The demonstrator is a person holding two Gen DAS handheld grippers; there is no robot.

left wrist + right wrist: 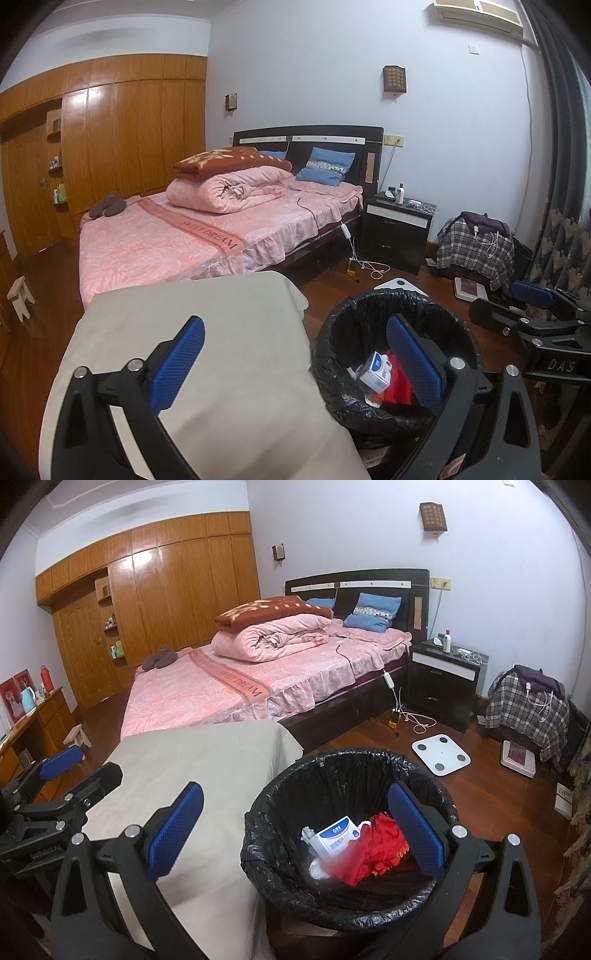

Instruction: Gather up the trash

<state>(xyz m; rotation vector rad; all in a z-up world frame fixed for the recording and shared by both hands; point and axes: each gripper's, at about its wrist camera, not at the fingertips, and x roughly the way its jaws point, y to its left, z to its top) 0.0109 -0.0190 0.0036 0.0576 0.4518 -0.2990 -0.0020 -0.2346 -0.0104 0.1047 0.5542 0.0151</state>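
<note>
- Left wrist view: we log the left gripper (pixel 295 363), jaws spread wide and holding nothing, one blue pad over a beige cloth-covered surface (pixel 207 354), the other over the bin (pixel 332 332).
- The bin, lined with a black bag, stands on the wood floor just beside the cloth surface. Inside we count a white-and-blue box (pixel 375 371) lying against red trash (pixel 397 386).
- At the right edge we note the right gripper (pixel 517 302), seen side-on; this view alone does not show its gap.
- Behind: a bed (pixel 207 232) in pink covers, a dark nightstand (pixel 397 230), a plaid-draped heap (pixel 476 247).
- Right wrist view: we log the right gripper (pixel 295 834), jaws parted wide and empty, hovering above the bin (pixel 258 834), one pad over the cloth surface (pixel 207 775).
- The box (pixel 338 836) and red trash (pixel 376 843) lie at the bin's bottom, touching; a blurred patch hides part of them.
- The left gripper (pixel 70 764) shows at the left edge.
- A white scale (pixel 441 754) lies on the floor beyond the bin.
</note>
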